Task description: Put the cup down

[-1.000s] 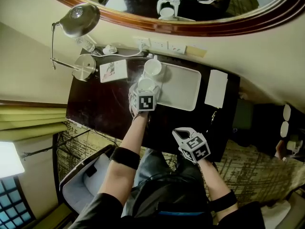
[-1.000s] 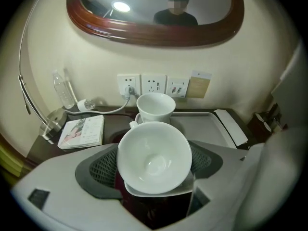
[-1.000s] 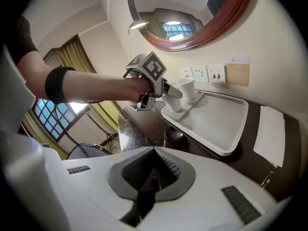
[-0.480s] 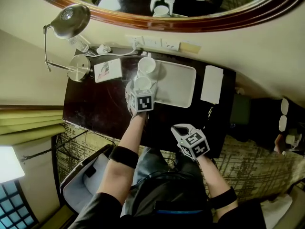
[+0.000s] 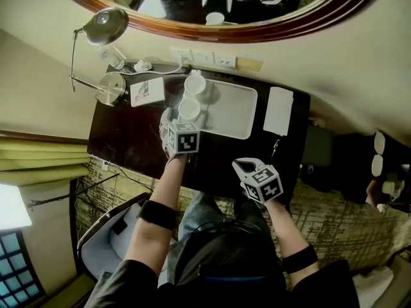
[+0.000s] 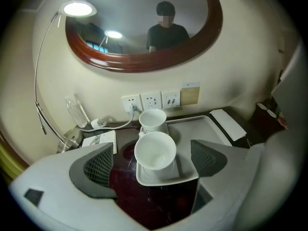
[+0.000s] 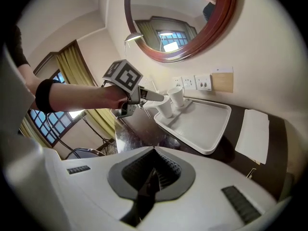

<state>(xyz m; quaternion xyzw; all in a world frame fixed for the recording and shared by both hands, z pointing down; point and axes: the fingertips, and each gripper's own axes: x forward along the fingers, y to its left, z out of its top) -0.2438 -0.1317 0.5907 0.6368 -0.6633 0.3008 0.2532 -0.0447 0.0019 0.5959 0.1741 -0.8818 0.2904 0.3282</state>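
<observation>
Cup (image 6: 155, 150) stands upright, mouth up, on near-left corner of tray (image 6: 169, 179). 2nd cup (image 6: 153, 120) sits just behind it on the tray. L hand-held gripper (image 6: 152, 161) is straight in front of that corner, jaws wide & just been opening; cup is between pads, untouched. Looks set down, so next I'd back L straight off w/o clipping the cup. R hand-held gripper (image 7: 149, 183) is closed, empty & well off tray's near edge, so L is far nearer. No readable print: card (image 5: 147, 91) left of tray is too small.
</observation>
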